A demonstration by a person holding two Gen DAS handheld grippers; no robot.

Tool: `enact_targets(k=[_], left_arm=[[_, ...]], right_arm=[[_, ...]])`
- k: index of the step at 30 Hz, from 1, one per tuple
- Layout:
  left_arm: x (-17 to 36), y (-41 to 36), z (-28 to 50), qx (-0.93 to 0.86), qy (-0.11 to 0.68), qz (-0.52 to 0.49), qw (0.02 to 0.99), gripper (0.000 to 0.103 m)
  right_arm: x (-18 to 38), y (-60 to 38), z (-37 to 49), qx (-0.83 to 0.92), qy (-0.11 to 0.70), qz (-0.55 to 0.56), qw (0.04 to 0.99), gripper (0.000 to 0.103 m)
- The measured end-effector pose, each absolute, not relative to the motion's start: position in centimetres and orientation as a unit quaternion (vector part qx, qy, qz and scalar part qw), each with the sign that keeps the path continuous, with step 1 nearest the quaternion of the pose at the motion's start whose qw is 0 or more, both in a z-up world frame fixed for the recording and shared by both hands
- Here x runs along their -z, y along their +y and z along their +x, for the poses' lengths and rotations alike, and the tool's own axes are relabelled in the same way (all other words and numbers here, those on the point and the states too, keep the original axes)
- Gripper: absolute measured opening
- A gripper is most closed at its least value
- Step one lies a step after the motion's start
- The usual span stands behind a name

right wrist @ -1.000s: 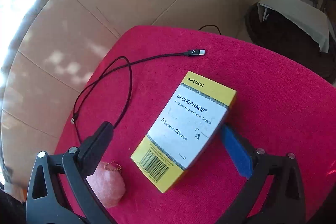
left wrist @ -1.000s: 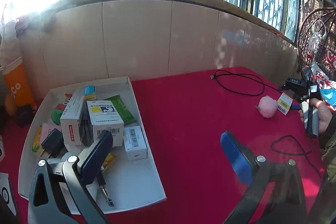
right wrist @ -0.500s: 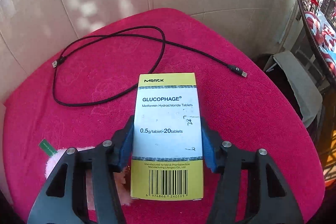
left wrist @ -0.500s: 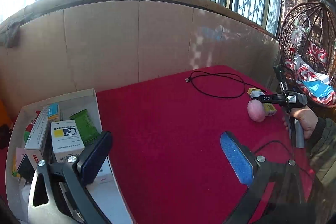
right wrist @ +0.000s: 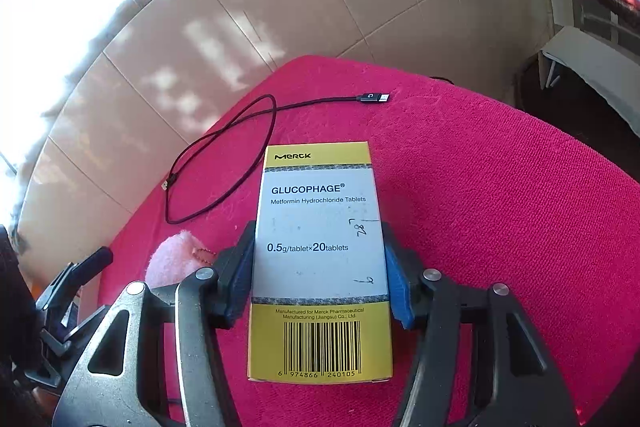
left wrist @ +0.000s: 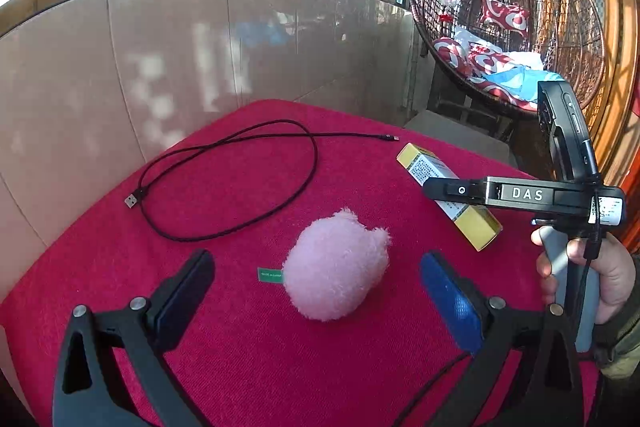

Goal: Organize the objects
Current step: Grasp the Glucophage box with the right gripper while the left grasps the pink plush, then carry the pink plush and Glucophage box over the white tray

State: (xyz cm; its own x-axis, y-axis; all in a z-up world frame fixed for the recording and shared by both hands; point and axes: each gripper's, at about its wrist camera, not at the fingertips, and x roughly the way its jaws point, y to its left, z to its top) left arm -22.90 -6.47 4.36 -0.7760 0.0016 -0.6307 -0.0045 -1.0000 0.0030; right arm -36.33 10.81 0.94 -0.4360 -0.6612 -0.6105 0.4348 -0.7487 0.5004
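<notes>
The right gripper (right wrist: 318,267) was clamped on the box (right wrist: 320,259), its two pads pressed against the long sides near the middle. The box, a yellow and white Glucophage carton, faced up with its barcode end toward the camera; from the left wrist view it (left wrist: 450,195) showed tilted above the red cloth (left wrist: 248,347), partly hidden by the right gripper's black body. Whether its far end touched the cloth could not be told.

The left gripper (left wrist: 316,299) stood wide open, holding nothing, its fingers flanking the plush (left wrist: 336,267) without touching it. The pink plush lay on the cloth, a small green tag (left wrist: 270,274) sticking out on its left side. In the right wrist view the plush (right wrist: 172,259) sat just left of the box, partly behind the left pad.

Beyond both, a black cable (left wrist: 228,183) lay in a loose loop on the cloth, one plug near the far edge. A tiled wall (left wrist: 200,59) rose behind the table, and a wicker chair (left wrist: 508,7) with red cushions stood to the right.
</notes>
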Motion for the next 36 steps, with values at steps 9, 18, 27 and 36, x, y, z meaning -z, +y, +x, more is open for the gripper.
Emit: enact_targets(k=[9, 18, 27, 36], left_arm=[[-1.3, -4.9, -28.4, -0.917, 0.034, -0.398, 0.002, 0.102], [-2.4, -7.4, -23.3, -0.920, -0.035, -0.390, -0.022, 0.058], [-10.1, -8.2, -8.8, -0.949, -0.056, -0.294, -0.099, 0.058], [-12.2, -14.3, 4.3, -0.926, -0.104, -0.248, -0.264, 0.058]], right_arm=[[-0.3, 11.8, -37.3, 0.822, -0.181, 0.416, 0.345, 0.057], [-0.3, 11.8, -37.3, 0.822, -0.179, 0.416, 0.344, 0.056], [-4.3, 9.6, -32.3, 0.824, -0.128, 0.393, 0.388, 0.056], [-9.7, 2.1, -23.5, 0.828, 0.000, 0.322, 0.460, 0.056]])
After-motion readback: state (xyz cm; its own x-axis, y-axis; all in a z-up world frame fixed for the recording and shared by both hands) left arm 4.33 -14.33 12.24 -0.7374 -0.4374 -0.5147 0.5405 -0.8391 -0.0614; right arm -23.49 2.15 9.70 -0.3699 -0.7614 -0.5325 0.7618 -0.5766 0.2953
